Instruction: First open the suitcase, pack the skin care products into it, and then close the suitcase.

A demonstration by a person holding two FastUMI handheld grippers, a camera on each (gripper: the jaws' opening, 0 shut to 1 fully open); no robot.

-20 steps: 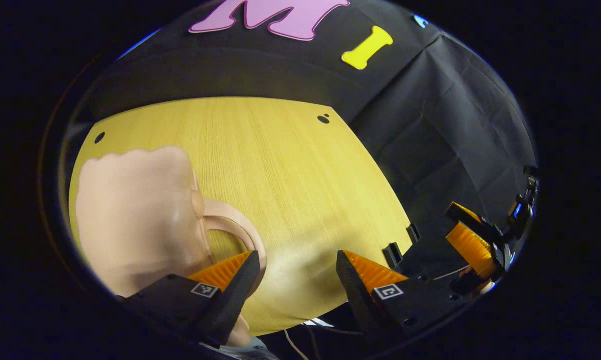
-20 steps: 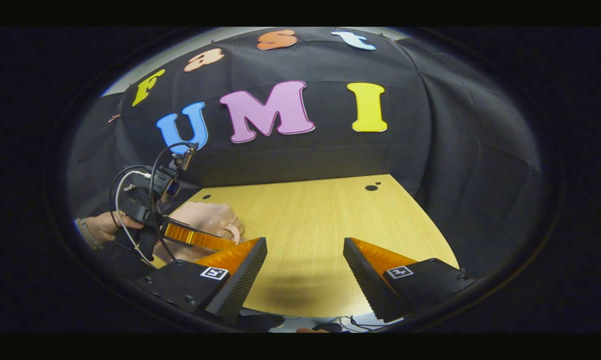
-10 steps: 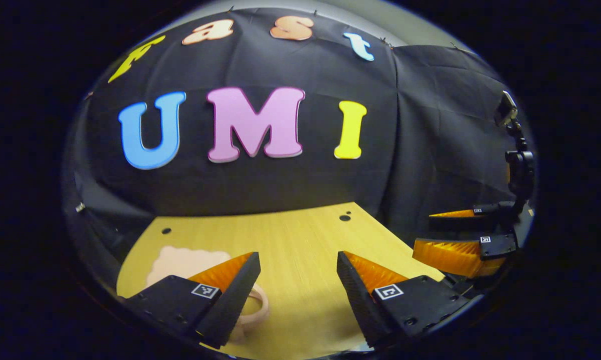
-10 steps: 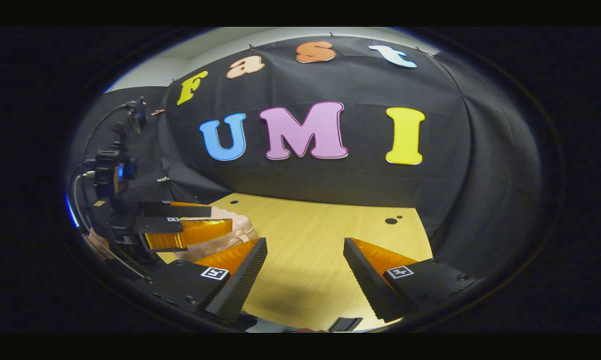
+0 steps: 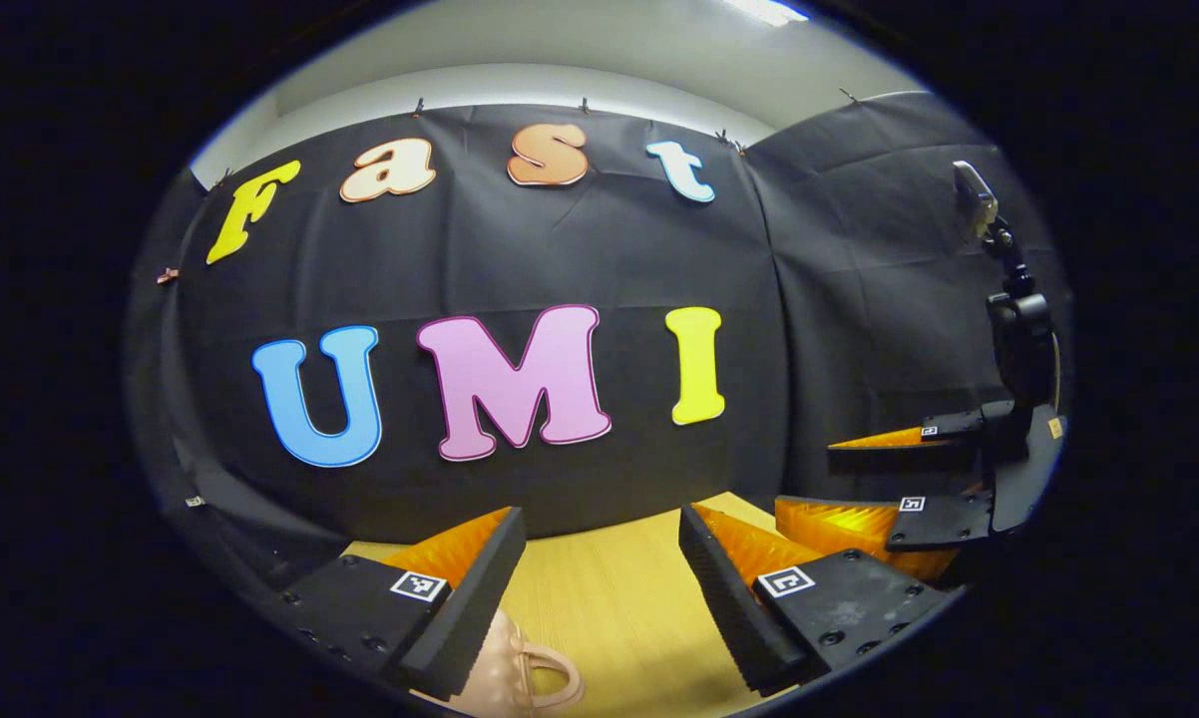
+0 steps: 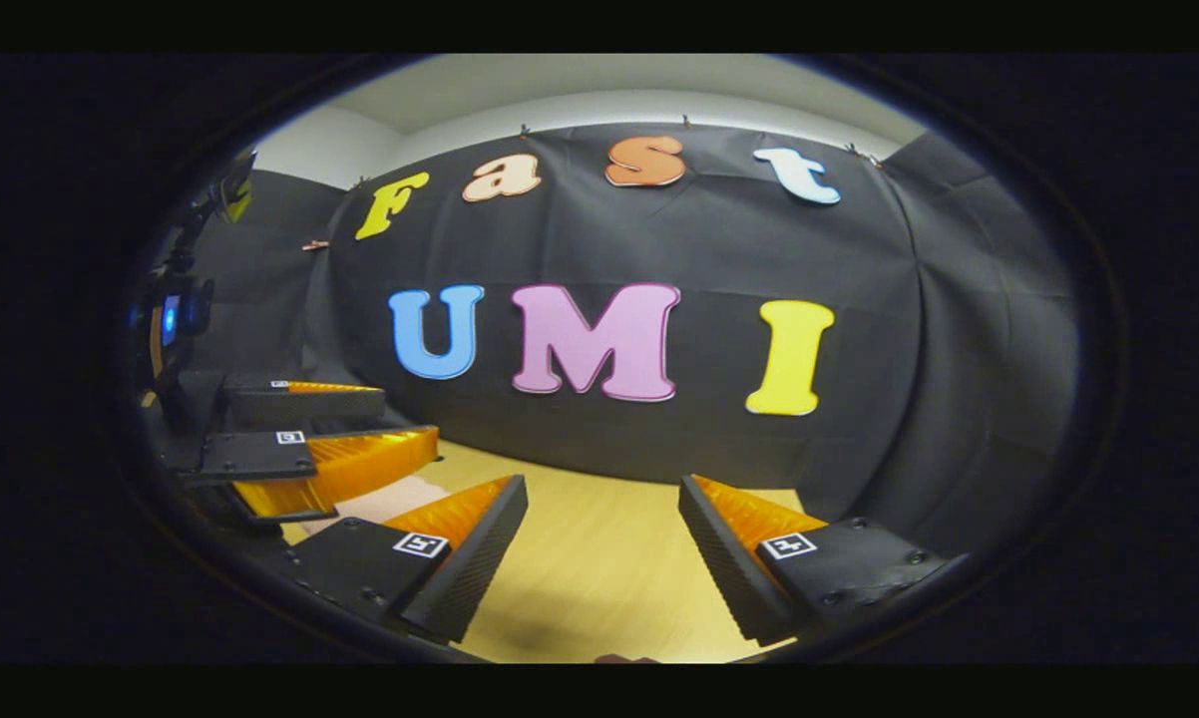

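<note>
Left gripper jaws apart, ribbed orange-black wedge fingers empty, above wood-grain table. Smooth pink suitcase with loop handle lies on table under its left finger. Right gripper likewise spread, empty.

Pink suitcase: mostly hidden behind the left tool's finger and cut by the lower edge of the left gripper view; its closure cannot be told. Tabletop: partly covered by both tools.
</note>
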